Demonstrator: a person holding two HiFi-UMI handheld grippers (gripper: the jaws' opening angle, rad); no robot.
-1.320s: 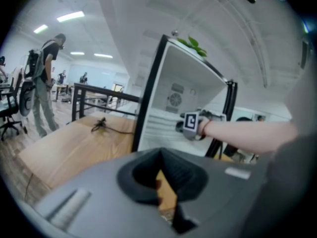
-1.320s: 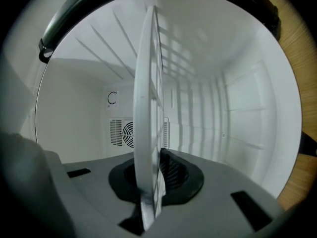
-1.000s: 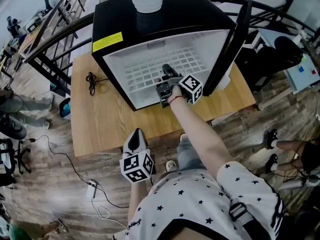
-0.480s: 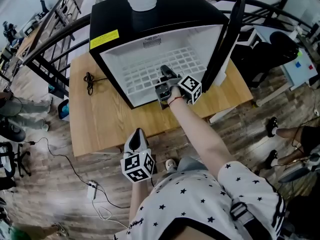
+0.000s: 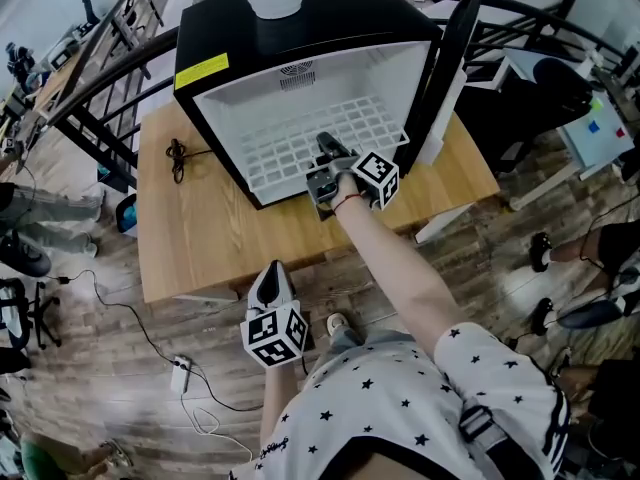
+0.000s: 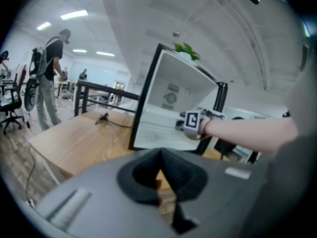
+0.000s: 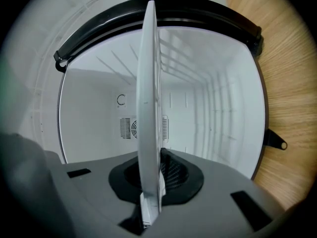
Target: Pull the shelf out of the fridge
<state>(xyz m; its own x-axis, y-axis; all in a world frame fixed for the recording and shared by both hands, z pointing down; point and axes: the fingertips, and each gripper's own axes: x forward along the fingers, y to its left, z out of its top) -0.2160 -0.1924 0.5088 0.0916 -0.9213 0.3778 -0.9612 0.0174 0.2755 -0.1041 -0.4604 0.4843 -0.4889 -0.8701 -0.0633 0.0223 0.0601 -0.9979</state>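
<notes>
From the head view, the fridge (image 5: 300, 28) stood on a wooden table (image 5: 200, 238) with its door (image 5: 450, 78) swung open to the right. The white wire shelf (image 5: 300, 133) lay inside the cavity, its near edge at the mouth of the opening. The right gripper (image 5: 325, 148) reached in over that near edge, right of its middle. The left gripper (image 5: 272, 273) hung well apart on the near side, off the table's edge and pointing at nothing in particular. That left the right one as the only tool within reach of the shelf.

In the left gripper view, the jaws sat together with nothing between them. The fridge and the outstretched right arm showed far ahead.

In the right gripper view, the shelf appeared edge-on as a narrow white band running straight away from the jaws. It ran toward the vent (image 7: 130, 128) on the back wall. The jaws were pinched on its front rim, with the pads against both faces.

The shelf's long run lay directly in line with the gripper, deep into the cavity. By my judgement, the pull should come straight back toward the near side and level with the side rails. Any twist would probably jam the rim against the walls.
</notes>
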